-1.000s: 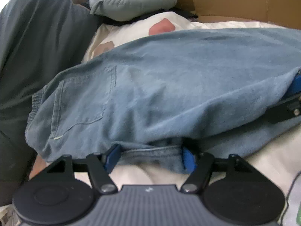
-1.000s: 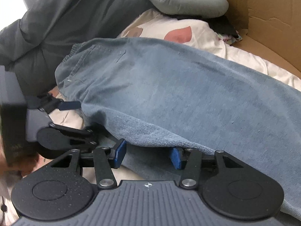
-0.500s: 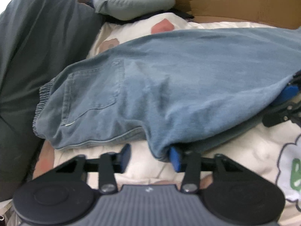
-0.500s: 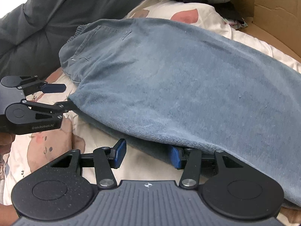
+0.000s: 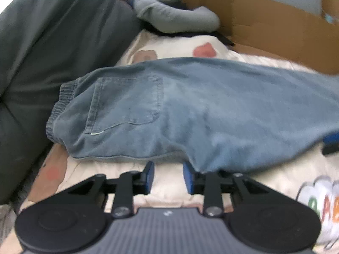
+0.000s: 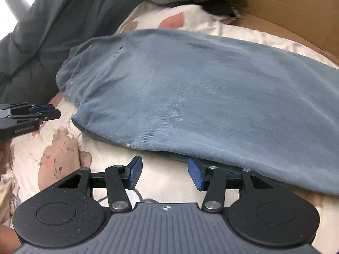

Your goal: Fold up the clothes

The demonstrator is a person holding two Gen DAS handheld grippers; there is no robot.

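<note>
A pair of blue jeans (image 5: 190, 110) lies folded lengthwise across the bed, waistband and back pocket to the left; it also fills the right wrist view (image 6: 201, 89). My left gripper (image 5: 168, 176) is open and empty just in front of the jeans' near edge, and the denim hangs over its right fingertip. It shows from the side in the right wrist view (image 6: 47, 112). My right gripper (image 6: 164, 173) is open and empty at the jeans' near edge, its right finger tucked under the cloth. Its blue pad shows at the right edge of the left wrist view (image 5: 331, 139).
The bed has a cream printed sheet (image 5: 173, 46). A dark grey duvet (image 5: 53, 42) is heaped on the left. A grey neck pillow (image 5: 175, 19) lies at the back. A cardboard box (image 5: 275, 31) lines the back right.
Both grippers have let go of the jeans' edge and drawn back toward me. The jeans have dropped flat onto the bed.
</note>
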